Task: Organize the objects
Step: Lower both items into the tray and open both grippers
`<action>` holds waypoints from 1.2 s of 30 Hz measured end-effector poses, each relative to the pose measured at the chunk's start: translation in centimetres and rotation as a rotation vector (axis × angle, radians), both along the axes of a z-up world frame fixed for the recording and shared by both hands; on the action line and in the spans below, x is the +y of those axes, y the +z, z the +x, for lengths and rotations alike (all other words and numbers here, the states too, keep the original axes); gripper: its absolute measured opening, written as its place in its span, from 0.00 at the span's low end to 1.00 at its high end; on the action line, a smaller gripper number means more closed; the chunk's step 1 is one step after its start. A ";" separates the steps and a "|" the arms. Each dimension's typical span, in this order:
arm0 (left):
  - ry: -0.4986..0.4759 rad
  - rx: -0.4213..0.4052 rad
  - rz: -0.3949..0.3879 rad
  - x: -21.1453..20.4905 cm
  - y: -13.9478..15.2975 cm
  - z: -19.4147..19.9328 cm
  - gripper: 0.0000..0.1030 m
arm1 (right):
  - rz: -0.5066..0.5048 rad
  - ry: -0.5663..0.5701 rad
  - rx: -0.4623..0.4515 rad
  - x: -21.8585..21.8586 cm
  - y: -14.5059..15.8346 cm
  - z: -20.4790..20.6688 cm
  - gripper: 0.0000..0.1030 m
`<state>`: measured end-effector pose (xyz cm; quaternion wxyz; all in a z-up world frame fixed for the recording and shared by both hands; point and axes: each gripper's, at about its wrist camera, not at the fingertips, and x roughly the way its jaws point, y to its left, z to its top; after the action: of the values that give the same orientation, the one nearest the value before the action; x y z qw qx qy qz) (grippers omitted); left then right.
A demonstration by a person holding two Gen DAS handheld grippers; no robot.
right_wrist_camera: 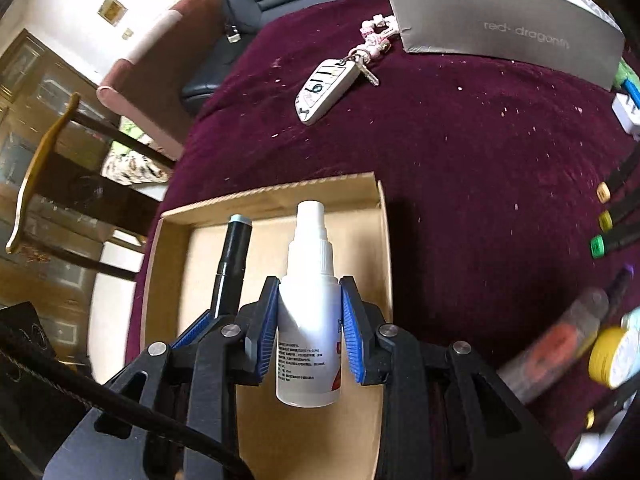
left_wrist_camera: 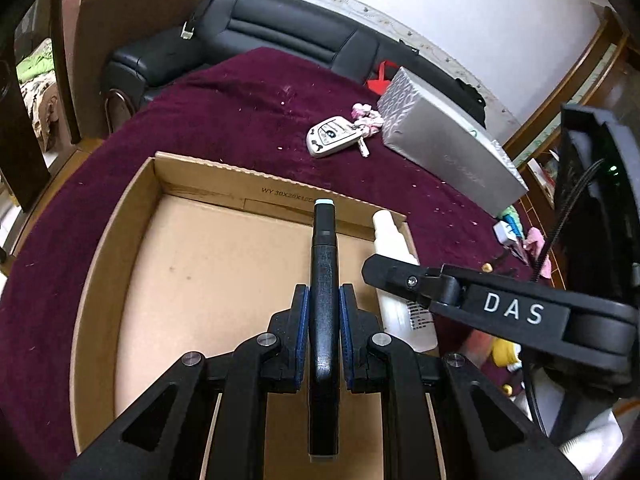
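One black marker (left_wrist_camera: pixel 324 292) is clamped in the left gripper (left_wrist_camera: pixel 324 316), one spray bottle (right_wrist_camera: pixel 308 320) in the right gripper (right_wrist_camera: pixel 310 320), both over one cardboard box (left_wrist_camera: pixel 132 216). Only the right view shows three capped markers (right_wrist_camera: pixel 612 220) at the table's right edge.

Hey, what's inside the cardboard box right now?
The cardboard box shows only its bare floor. A black marker and a white spray bottle are held over it; the floor beneath them and the hand-held grippers is hidden.

A dark maroon cloth (left_wrist_camera: pixel 240 120) flecked with pale crumbs covers the worktop. The box (left_wrist_camera: pixel 120 240) is tan cardboard. The marker (left_wrist_camera: pixel 324 280) is black with a pale blue tip; the bottle (right_wrist_camera: pixel 308 320) is white. The gripper pads (right_wrist_camera: pixel 352 344) are blue. The fob (right_wrist_camera: pixel 324 92) is white, its charm (right_wrist_camera: pixel 376 36) pink. The carton (right_wrist_camera: pixel 500 32) at upper right is silver-grey.
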<state>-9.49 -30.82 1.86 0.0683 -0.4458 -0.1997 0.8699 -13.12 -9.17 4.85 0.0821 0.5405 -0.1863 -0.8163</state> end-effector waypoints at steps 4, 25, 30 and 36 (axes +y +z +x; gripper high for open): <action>0.009 -0.014 0.047 0.1 -0.8 -0.6 0.11 | 0.037 0.001 0.006 0.1 -0.2 -0.6 0.27; -0.072 -0.045 -0.075 6.3 -0.9 6.1 0.43 | 0.261 0.288 0.495 -8.3 24.3 27.9 0.70; -0.059 -0.059 -0.080 5.8 -0.9 8.5 0.43 | 0.288 0.461 0.622 -11.5 28.4 36.0 0.78; -0.054 -0.054 -0.065 5.9 -1.0 11.9 0.43 | 0.220 0.455 0.574 -10.5 28.7 37.4 0.78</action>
<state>2.40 -24.93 0.84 0.0716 -0.4764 -0.1608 0.8614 24.26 -19.63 33.51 0.2515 0.3229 0.0576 -0.9106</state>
